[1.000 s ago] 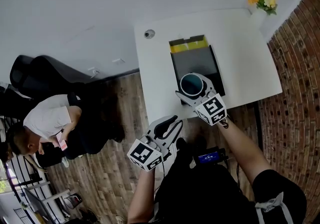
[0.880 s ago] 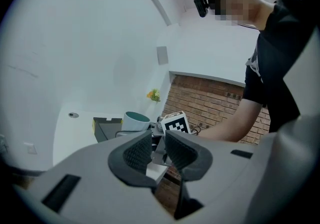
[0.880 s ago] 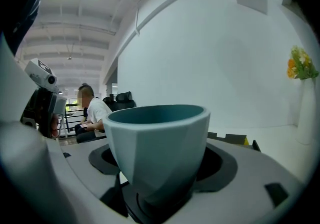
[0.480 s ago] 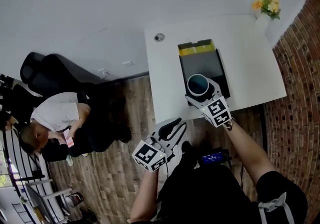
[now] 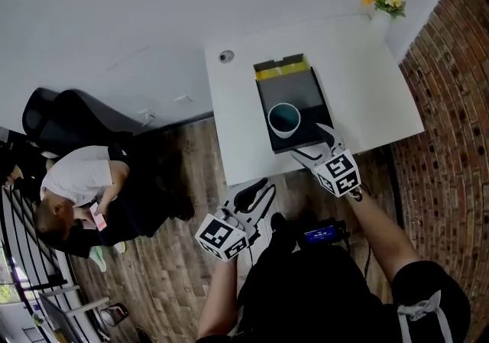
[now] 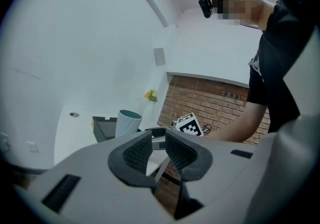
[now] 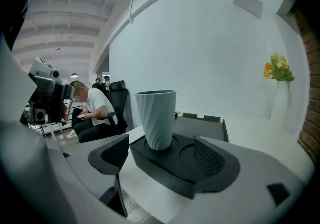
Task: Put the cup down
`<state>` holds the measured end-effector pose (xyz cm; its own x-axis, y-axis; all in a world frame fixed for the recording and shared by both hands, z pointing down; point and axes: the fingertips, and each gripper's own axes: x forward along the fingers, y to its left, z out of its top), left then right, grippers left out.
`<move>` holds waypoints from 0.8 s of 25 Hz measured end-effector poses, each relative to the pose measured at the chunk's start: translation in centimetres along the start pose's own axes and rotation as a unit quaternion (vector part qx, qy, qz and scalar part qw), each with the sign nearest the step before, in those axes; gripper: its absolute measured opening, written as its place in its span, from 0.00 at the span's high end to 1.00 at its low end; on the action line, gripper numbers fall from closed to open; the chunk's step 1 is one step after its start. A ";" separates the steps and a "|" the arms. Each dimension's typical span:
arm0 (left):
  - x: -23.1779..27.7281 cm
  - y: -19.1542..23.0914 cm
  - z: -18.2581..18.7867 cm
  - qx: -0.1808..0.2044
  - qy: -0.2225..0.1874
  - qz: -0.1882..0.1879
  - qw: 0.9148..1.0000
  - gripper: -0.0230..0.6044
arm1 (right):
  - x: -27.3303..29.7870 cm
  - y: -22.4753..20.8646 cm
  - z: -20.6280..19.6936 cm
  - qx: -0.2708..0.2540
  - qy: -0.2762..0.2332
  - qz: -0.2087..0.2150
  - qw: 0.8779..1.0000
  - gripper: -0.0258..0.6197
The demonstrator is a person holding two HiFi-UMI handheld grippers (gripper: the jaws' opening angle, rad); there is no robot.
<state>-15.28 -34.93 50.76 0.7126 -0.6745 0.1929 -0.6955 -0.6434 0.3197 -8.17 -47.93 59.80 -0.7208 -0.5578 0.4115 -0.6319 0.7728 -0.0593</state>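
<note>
The cup (image 7: 156,118) is standing in a round dip of the black tray (image 5: 294,89). My right gripper (image 5: 311,143) is holding its jaws wide apart near it, and my left gripper (image 5: 260,190) is keeping its jaws a little apart, both empty. I think I am finishing; next comes backing away without bumping it

Head view looks steeply down on the white table (image 5: 367,66); right gripper view sits low and close, left farther back, both sharing the cup (image 5: 284,118).
</note>
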 end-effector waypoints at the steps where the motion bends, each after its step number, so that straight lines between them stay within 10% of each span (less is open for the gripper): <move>1: 0.0 -0.2 -0.1 0.000 0.000 -0.001 1.000 0.85 | -0.6 0.0 -0.3 0.008 0.001 -0.001 1.000 0.34; 7: -0.1 -1.4 -0.8 -0.001 0.000 -0.013 1.000 0.85 | -4.7 0.9 -0.8 0.077 -0.011 0.015 0.997 0.35; 13: 0.3 -2.5 -0.9 -0.001 -0.005 -0.033 0.999 0.85 | -9.3 1.9 1.5 0.119 -0.068 0.008 0.990 0.82; 20: 0.7 -3.9 0.2 0.008 -0.027 -0.058 0.998 0.87 | -13.0 4.5 5.1 0.140 -0.106 0.051 0.983 0.94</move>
<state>-12.10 -32.93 49.48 0.7826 -0.6135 0.1057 -0.6106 -0.7234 0.3221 -3.09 -38.71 49.53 -0.8085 -0.5558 0.1937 -0.5861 0.7303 -0.3509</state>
